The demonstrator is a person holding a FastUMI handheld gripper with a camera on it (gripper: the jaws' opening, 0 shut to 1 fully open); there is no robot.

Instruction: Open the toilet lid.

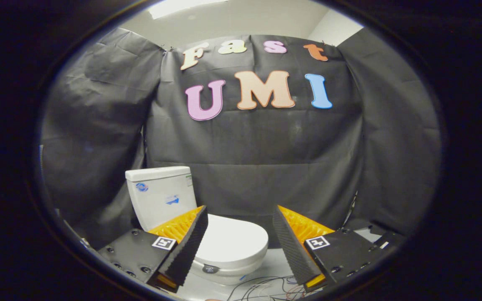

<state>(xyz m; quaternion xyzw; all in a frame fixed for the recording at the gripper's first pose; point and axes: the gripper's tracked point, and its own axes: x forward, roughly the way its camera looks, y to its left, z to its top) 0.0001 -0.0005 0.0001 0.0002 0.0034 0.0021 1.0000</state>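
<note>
The toilet lid [233, 240] lies shut on its bowl below the white tank [161, 194], whose blue stickers look too small to read, while the gripper [238, 221] hangs released, fingers spread apart just short of the lid, with thin wires [262, 288] on the floor beneath.
</note>
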